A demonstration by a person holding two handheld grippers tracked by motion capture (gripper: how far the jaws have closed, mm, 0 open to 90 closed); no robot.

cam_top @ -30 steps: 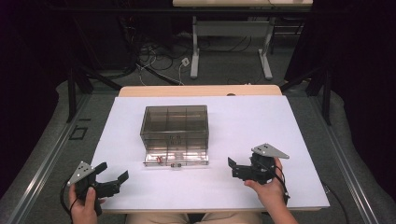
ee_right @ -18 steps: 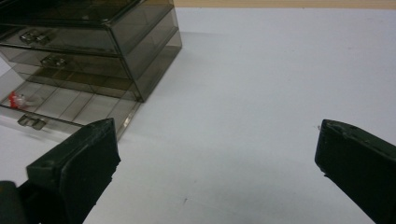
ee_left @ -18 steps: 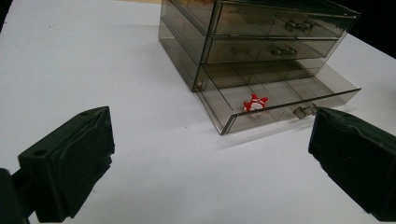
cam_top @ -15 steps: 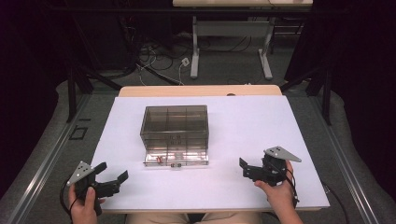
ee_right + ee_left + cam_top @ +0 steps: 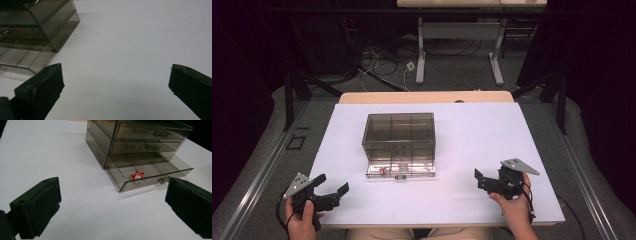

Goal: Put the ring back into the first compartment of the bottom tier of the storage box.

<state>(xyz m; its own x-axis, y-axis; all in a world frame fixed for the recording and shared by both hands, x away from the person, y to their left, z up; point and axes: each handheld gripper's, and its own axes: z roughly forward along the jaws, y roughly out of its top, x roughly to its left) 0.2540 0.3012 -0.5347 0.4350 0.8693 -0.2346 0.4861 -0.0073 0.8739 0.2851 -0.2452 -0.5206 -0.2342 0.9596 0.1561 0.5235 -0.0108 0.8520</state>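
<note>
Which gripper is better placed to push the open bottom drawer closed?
Probably the left gripper: open, it faces the bottom drawer front. The right gripper, also open, stands off to the drawer's side.

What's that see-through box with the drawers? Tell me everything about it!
The drawer box is a small cabinet of smoky grey see-through plastic, standing upright on the white table, a little left of the middle. It has three drawers stacked one above another, each with a small clear handle. The top two are shut. The bottom drawer is pulled out toward the person; dividers split it into compartments, and a small red and white thing lies in one near the front. Neither gripper touches it.
</note>
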